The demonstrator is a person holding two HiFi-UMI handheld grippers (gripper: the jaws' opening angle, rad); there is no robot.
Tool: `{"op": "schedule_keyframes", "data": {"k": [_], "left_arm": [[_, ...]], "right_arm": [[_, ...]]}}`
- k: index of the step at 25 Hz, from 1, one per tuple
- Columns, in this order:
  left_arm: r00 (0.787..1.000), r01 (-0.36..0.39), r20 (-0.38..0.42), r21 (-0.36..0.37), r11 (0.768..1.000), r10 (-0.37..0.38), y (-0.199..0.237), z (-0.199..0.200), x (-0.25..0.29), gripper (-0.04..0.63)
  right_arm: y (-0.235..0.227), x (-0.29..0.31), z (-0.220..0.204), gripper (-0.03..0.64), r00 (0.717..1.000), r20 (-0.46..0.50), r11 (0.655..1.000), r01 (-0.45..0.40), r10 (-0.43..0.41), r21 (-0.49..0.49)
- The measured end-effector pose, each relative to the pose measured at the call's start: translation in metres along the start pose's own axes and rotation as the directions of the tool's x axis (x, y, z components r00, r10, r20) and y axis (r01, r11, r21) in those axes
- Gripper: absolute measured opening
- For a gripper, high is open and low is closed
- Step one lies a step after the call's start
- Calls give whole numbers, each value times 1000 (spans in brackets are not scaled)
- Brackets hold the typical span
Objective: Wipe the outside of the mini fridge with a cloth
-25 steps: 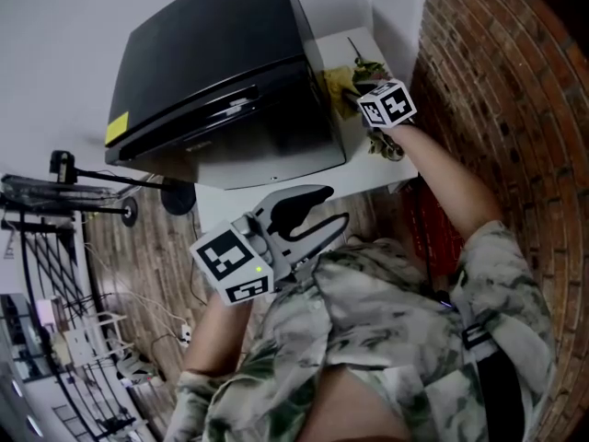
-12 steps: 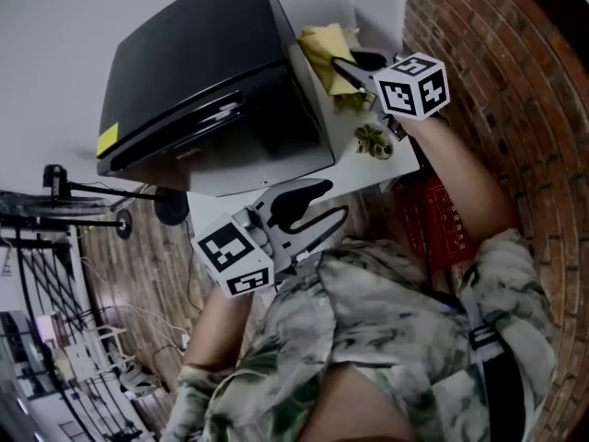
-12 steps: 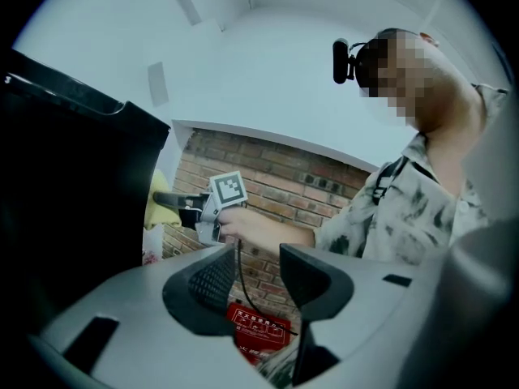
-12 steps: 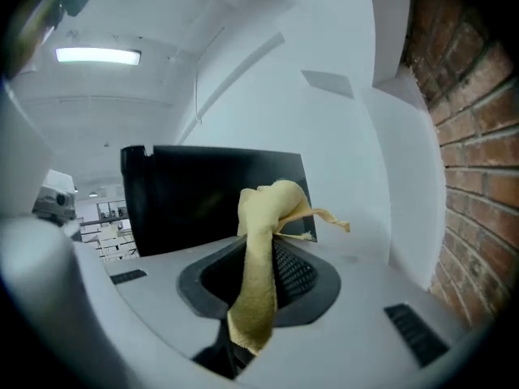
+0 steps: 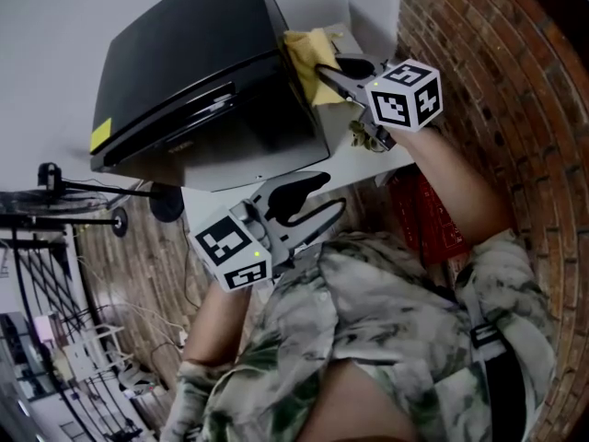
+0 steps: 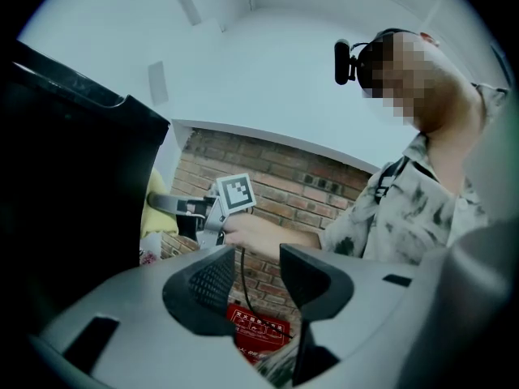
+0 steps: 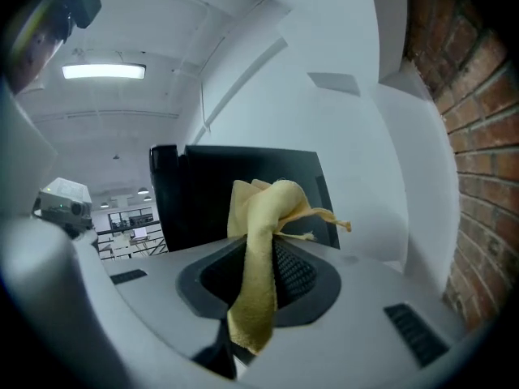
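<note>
Evidently the right tongs, clamped on the yellow cloth, have risen from the white tabletop; the cloth now meets the mini fridge at its upper side edge. Wiping appears imminent. The left tongs hang parted, empty.
</note>
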State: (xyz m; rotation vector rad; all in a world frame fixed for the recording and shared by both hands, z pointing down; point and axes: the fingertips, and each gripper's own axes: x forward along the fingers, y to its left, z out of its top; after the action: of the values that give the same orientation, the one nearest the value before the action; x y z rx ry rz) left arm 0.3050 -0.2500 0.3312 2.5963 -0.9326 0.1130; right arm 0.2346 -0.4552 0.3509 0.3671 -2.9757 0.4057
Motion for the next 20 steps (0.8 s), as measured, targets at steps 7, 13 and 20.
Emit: {"op": "schedule_keyframes", "data": {"k": [7, 13, 20], "left_arm": [[1000, -24, -1, -17, 1000, 23, 2, -6, -6, 164], [999, -50, -8, -39, 998, 50, 5, -13, -12, 164], [998, -68, -5, -57, 996, 68, 9, -19, -18, 164]], "right_arm": [[-19, 22, -88, 86, 987, -153, 999, 49, -51, -18], [-30, 35, -158, 86, 959, -266, 995, 79, -93, -61], [-47, 46, -223, 86, 910, -391, 988, 98, -139, -122]]}}
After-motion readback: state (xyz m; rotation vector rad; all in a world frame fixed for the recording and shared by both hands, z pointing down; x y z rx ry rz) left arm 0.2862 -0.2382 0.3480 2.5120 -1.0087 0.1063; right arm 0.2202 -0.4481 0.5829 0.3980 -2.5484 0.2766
